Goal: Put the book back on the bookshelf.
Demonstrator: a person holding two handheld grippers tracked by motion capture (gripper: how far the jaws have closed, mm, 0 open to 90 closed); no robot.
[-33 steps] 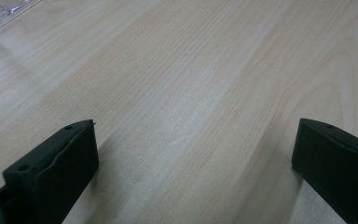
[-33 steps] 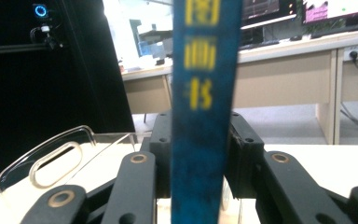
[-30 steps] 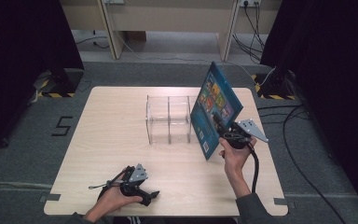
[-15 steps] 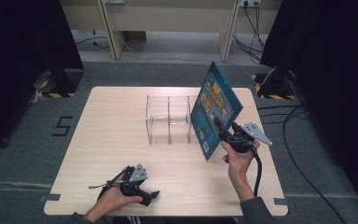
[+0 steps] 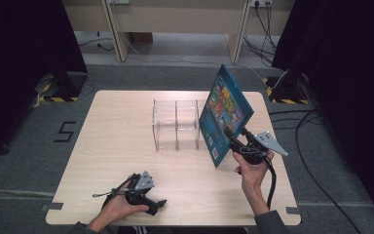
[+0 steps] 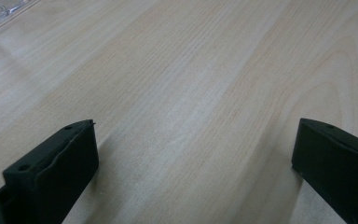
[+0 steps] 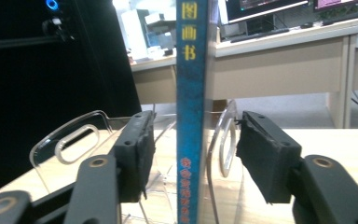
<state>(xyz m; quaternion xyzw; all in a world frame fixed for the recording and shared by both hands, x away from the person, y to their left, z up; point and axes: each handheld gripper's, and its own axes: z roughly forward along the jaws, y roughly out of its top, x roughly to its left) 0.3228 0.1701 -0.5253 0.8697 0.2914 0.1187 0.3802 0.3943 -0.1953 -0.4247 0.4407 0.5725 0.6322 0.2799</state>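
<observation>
Wooden desk (image 5: pixel 117 146) carries the clear rack (image 5: pixel 176 124); your right gripper (image 7: pixel 191 161), its jaws just opening, releases the book (image 7: pixel 192 116), which may topple. Your left gripper (image 6: pixel 191 154) rests open.

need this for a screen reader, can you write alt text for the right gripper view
A blue picture book stands upright, spine toward the camera, between the right gripper's open black jaws, which have just been opening and show gaps on both sides. Clear acrylic dividers of a book rack rise behind the jaws on the wooden table, with office desks beyond.
</observation>
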